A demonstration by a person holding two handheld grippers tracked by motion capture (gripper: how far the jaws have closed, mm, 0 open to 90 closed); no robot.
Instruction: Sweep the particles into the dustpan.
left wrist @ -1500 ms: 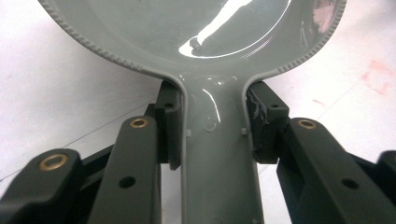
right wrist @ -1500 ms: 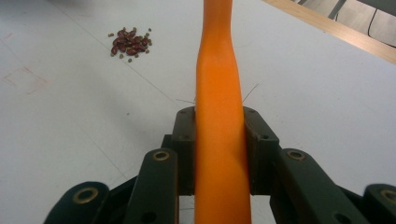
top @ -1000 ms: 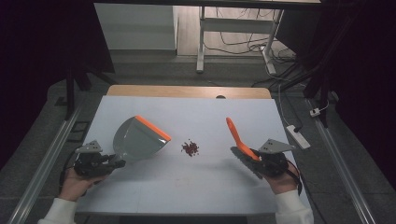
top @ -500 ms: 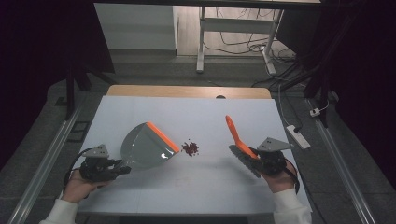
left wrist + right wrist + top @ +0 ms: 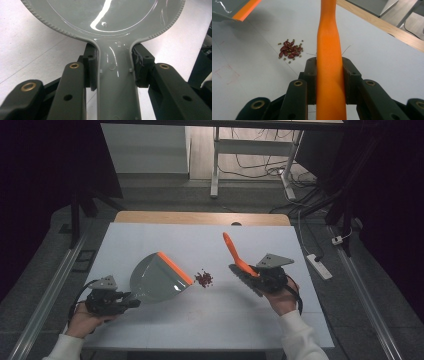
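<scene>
A grey dustpan (image 5: pixel 157 280) with an orange lip (image 5: pixel 175 268) rests tilted on the white table, its lip turned toward a small heap of red beans (image 5: pixel 203 278). My left gripper (image 5: pixel 127 301) is shut on the dustpan's handle (image 5: pixel 116 82), one pad on each side. To the right of the heap, my right gripper (image 5: pixel 252 280) is shut on a brush by its orange handle (image 5: pixel 234 252), which slants up and away. In the right gripper view the orange handle (image 5: pixel 329 62) runs between the jaws, with the beans (image 5: pixel 290 51) and the dustpan's lip (image 5: pixel 245 10) to its left.
The white table (image 5: pixel 210 320) has a wooden strip (image 5: pixel 200 218) along its far edge. A white power strip (image 5: pixel 318 266) lies on the floor at the right. A metal frame leg (image 5: pixel 215 165) and cables stand beyond the table. Rails run along both sides.
The dustpan has tipped down and slid right, its lip now close to the beans. The right hand with the brush has shifted left toward the heap.
</scene>
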